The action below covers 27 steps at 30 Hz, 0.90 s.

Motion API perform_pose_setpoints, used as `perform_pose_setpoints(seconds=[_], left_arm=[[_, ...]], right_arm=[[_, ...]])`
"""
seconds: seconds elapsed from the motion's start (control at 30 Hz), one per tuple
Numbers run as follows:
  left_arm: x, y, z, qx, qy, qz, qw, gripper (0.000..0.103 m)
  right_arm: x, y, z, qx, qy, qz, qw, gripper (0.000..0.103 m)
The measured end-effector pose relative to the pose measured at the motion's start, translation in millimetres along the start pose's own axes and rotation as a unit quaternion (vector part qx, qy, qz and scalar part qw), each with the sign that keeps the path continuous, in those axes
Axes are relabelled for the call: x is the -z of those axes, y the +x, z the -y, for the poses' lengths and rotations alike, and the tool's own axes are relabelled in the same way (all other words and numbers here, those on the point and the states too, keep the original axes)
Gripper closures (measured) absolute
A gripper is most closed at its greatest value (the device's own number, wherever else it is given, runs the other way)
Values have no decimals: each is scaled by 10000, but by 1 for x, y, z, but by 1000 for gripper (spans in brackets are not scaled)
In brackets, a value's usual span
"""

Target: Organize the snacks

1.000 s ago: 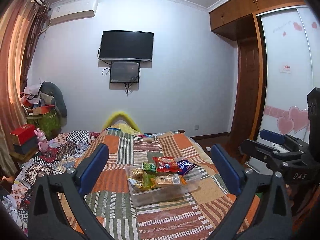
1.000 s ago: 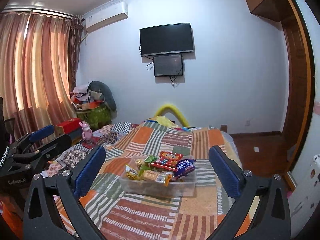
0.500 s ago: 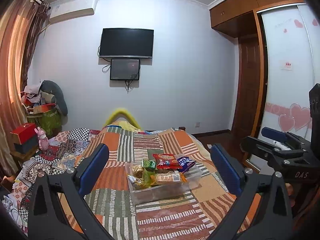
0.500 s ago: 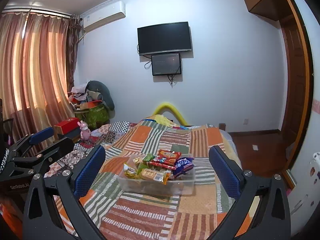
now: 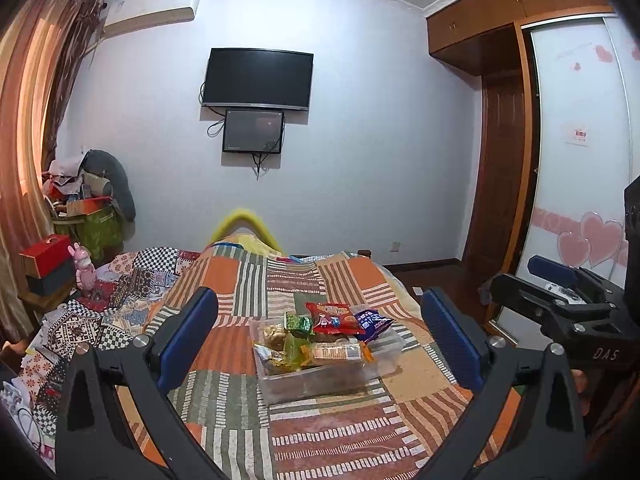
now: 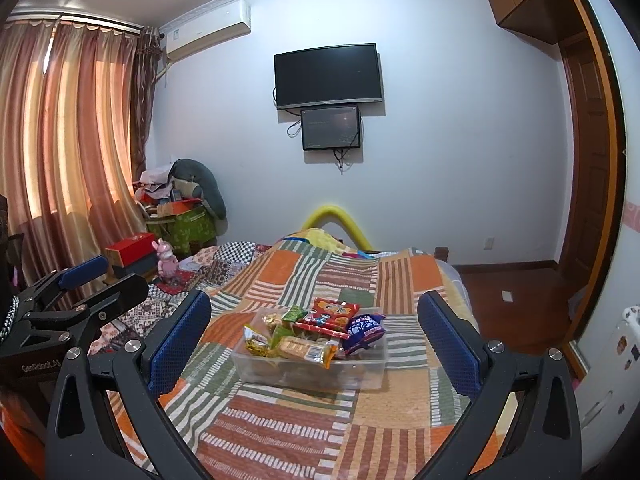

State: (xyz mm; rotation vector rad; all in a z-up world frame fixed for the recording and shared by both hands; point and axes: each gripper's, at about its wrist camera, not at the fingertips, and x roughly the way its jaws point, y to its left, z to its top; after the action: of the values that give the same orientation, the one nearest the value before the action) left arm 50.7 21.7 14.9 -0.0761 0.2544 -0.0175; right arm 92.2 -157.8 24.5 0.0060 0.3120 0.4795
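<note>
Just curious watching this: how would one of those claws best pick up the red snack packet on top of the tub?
Judging by its pose, pinch the red snack packet across its raised near edge, coming from above and in front. It lies flat atop the pile in the clear tub, and the right gripper is open and empty.

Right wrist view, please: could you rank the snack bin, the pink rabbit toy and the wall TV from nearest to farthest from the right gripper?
1. Snack bin, centre, on the bed.
2. Pink rabbit toy, left, at the bedside.
3. Wall TV, high on the far wall.

The right gripper is open.

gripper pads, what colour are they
Blue pads on black frames, clearest in the right wrist view.
</note>
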Motion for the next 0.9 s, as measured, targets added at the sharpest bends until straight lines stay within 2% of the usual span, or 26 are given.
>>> perform_pose_setpoints(seconds=[0.9], left_arm=[[-2, -5, 1, 191, 24, 26, 9998, 0]], right_arm=[[-4, -4, -1, 7, -4, 58, 10000, 0]])
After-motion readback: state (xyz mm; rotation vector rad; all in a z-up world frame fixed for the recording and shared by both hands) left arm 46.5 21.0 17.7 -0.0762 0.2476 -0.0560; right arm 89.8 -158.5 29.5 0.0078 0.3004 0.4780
